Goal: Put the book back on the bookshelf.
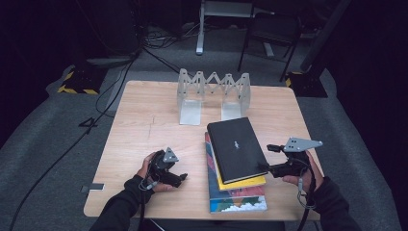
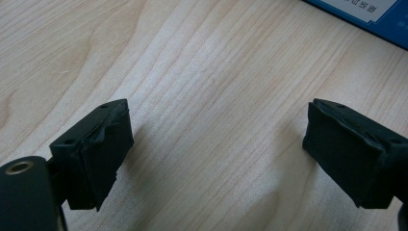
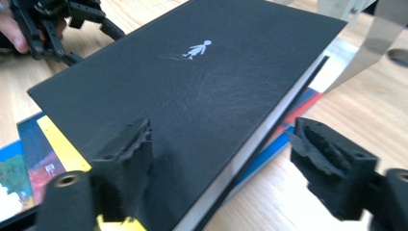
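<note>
A black book (image 1: 236,147) with a small white figure on its cover (image 3: 192,86) lies askew on top of a stack, over a yellow book (image 1: 243,183) and a colourful one (image 1: 238,201). My right gripper (image 1: 268,158) is at the black book's right edge. Its jaws are open (image 3: 226,159): one hangs over the cover and the other beside the page edge, with the book's near corner between them untouched. My left gripper (image 1: 180,179) rests low on the table left of the stack. It is open (image 2: 216,149) over bare wood, with nothing between its pads.
A metal accordion book rack (image 1: 214,89) stands at the table's (image 1: 144,120) far side, behind the stack; one of its plates (image 3: 380,33) rises beyond the black book. A blue book corner (image 2: 375,14) lies past the left jaws. A chair (image 1: 272,29) stands beyond the table.
</note>
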Demonstrator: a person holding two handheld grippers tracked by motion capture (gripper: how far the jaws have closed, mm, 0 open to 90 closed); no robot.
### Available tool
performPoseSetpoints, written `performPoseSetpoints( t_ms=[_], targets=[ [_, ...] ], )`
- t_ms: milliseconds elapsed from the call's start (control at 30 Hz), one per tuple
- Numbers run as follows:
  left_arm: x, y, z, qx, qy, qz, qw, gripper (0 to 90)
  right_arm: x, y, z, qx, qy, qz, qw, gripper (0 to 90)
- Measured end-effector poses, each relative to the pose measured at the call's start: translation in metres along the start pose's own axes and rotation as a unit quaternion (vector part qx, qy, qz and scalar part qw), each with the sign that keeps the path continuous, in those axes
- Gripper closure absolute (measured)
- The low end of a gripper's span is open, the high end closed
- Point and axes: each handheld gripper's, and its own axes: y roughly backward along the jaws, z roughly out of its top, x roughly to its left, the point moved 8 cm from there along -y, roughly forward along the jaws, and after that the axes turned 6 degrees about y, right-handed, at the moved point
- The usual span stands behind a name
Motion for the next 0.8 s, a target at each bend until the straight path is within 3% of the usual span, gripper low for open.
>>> performPoseSetpoints(
  t_ms=[167, 267, 367, 400, 500, 633, 800],
  targets=[
    [0.001, -0.001, 0.004, -0.004, -0.001, 0.002, 1.0, 15.6, -0.004, -0.008, -0.003, 0.002, -0.036, 0.041, 0.9985, 15.6],
    [0.001, -0.004, 0.007, -0.007, 0.0, 0.004, 1.0, 17.8, -0.003, -0.014, -0.002, 0.006, -0.043, 0.064, 0.997, 14.2],
    [0.001, -0.005, 0.01, -0.007, -0.007, 0.007, 0.9999, 19.0, -0.002, -0.016, 0.0, 0.007, -0.041, 0.069, 0.9967, 14.1],
    [0.0, -0.006, 0.014, -0.009, -0.01, 0.005, 0.9999, 21.0, 0.001, -0.02, 0.0, 0.009, -0.048, 0.083, 0.9954, 13.9],
    [0.0, -0.008, 0.016, -0.009, -0.014, 0.007, 0.9998, 21.9, 0.002, -0.021, 0.0, 0.01, -0.052, 0.085, 0.995, 12.9],
    [0.002, -0.008, 0.028, -0.025, -0.005, -0.007, 0.9997, 26.0, 0.004, -0.021, 0.001, 0.011, -0.047, 0.08, 0.9956, 13.5],
    [0.001, -0.01, 0.04, -0.033, -0.011, -0.012, 0.9993, 28.5, 0.009, -0.021, 0.002, 0.014, -0.044, 0.075, 0.9961, 13.4]
  ],
)
